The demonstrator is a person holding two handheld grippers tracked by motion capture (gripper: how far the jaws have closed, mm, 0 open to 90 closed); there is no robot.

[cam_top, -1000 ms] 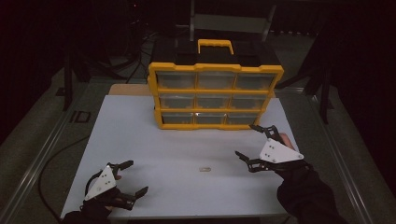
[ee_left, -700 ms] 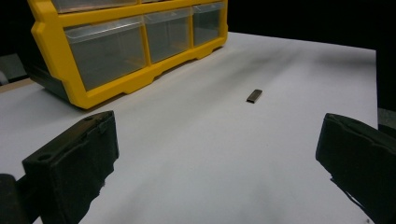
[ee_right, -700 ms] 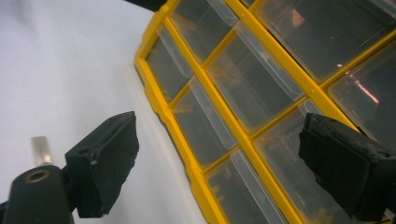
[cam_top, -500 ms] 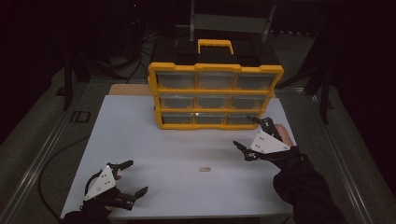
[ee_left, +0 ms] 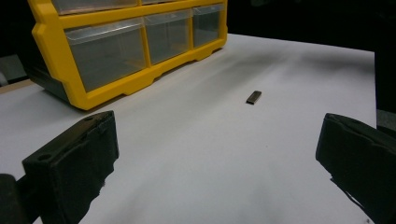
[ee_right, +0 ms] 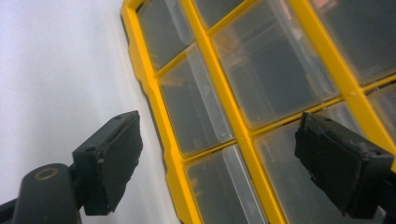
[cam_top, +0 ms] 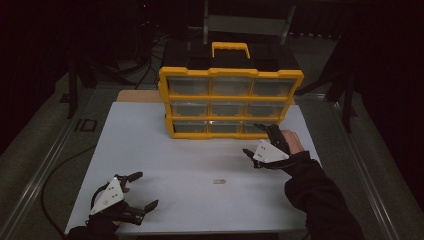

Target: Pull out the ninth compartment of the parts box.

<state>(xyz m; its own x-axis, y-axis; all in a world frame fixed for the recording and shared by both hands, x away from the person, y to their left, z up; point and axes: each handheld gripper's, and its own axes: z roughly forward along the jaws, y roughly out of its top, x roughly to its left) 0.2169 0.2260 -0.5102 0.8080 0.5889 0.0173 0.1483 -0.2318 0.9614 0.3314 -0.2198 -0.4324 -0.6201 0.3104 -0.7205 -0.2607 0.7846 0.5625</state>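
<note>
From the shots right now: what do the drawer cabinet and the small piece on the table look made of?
Drawer cabinet: frame looks like moulded yellow plastic, smooth with a slight sheen; drawers look like clear plastic, since the view passes through their fronts. Small piece: dark, flat, rectangular with a pale edge, possibly metal; too small to tell.
</note>
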